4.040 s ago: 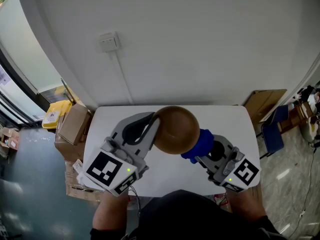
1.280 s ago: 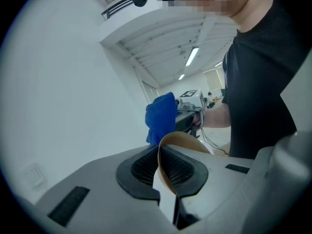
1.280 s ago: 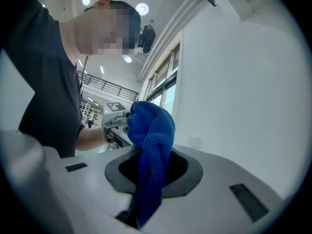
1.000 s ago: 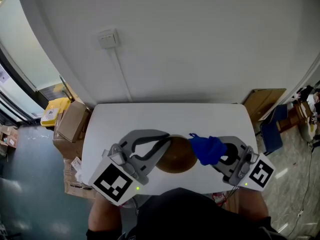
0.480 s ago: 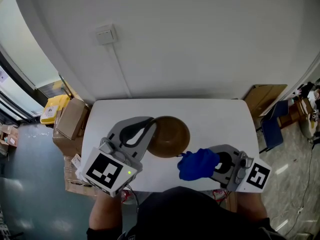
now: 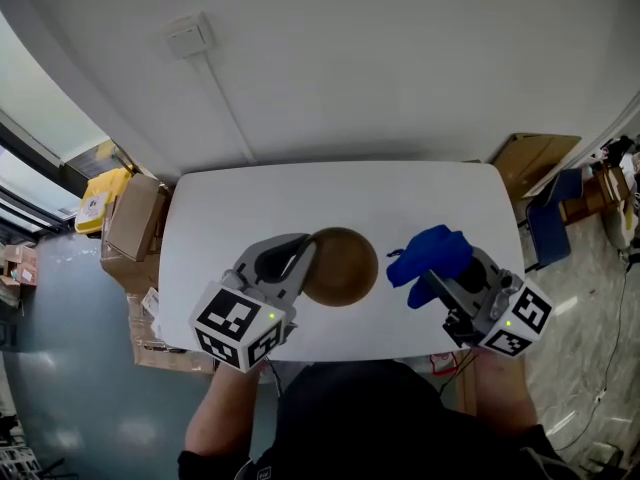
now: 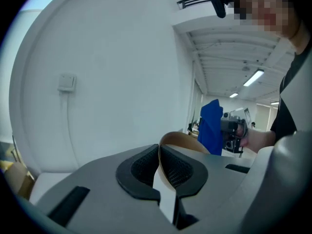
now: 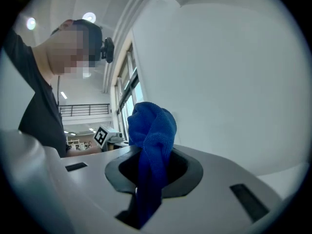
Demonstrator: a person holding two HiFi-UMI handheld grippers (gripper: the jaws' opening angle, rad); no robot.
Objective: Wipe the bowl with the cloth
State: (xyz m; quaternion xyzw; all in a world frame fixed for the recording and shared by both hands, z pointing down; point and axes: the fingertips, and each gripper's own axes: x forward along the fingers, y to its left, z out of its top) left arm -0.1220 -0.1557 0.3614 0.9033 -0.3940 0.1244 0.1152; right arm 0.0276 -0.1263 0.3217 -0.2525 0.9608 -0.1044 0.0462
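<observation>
One cloth (image 6: pixel 430 253), now apart from bowl (image 6: pixel 345 268), at its right

Brown bowl (image 6: pixel 342 266); bunched blue cloth (image 6: pixel 432 252) near, apart.

On my feed, the left gripper (image 6: pixel 303 258) is a pale grey plastic shell with rounded jaws, each lined with a black dimpled pad (image 7: pixel 139 169) and cut with a dark slot (image 7: pixel 68 201). Its marker cube (image 6: pixel 240 330), by the near left corner of the table (image 6: pixel 200 218), is white with black squares and one green light (image 6: pixel 270 316). The right gripper (image 6: pixel 440 283) matches (same cube (image 6: pixel 515 318), same green dot, off the table's near right corner). The person wears a black top (image 6: pixel 340 418) and a black head camera (image 8: pixel 108 48).
</observation>
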